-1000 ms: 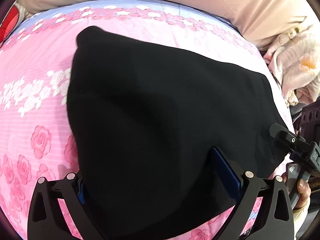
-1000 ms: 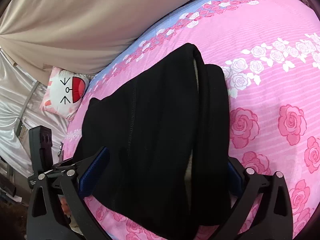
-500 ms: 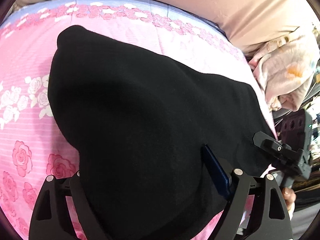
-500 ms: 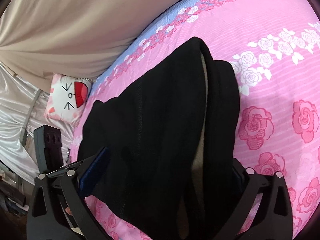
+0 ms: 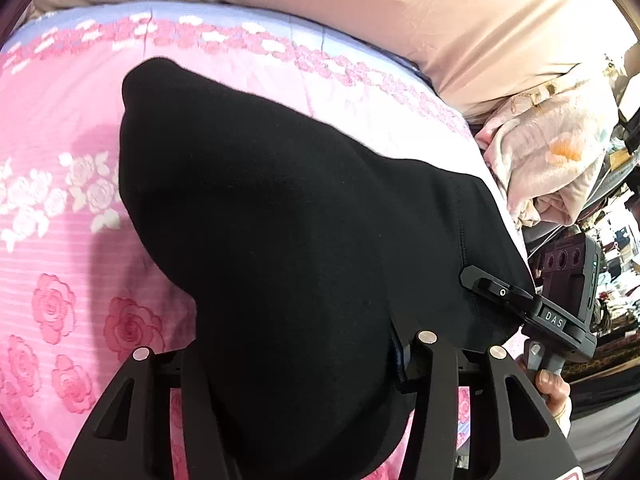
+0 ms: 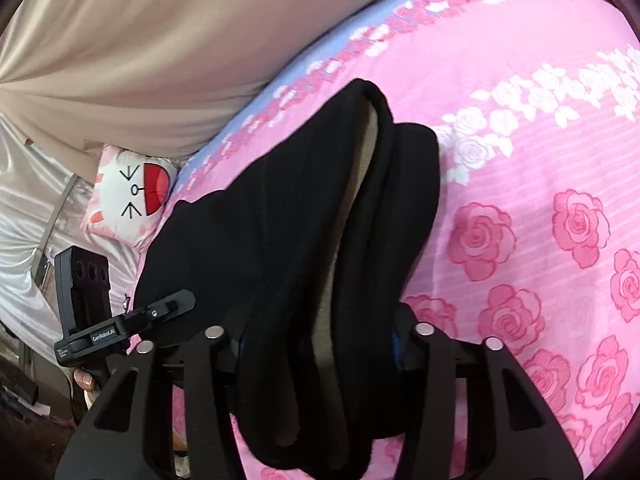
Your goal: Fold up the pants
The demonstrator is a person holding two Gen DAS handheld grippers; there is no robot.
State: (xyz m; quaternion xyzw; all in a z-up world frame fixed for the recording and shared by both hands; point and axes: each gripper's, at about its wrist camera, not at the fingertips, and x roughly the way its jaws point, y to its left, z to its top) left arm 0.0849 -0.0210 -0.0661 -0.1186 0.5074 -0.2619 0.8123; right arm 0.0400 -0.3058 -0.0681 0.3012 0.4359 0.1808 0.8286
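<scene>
The left tongs (image 5: 296, 364) are seen closing, with a thick bunch of the black pants (image 5: 280, 220) gathered between the two fingers, and the right tongs (image 6: 320, 344) are likewise closing on the layered edge of the same garment, where a pale lining is exposed between the black folds. The pants are spread across a pink bedsheet (image 6: 540, 160) printed with roses, bunched up toward the near edge of the bed. Beyond the sheet, beige fabric (image 5: 400, 8), a crumpled pale blanket (image 5: 552, 160) and a cat-face cushion (image 6: 132, 192) can be made out.
</scene>
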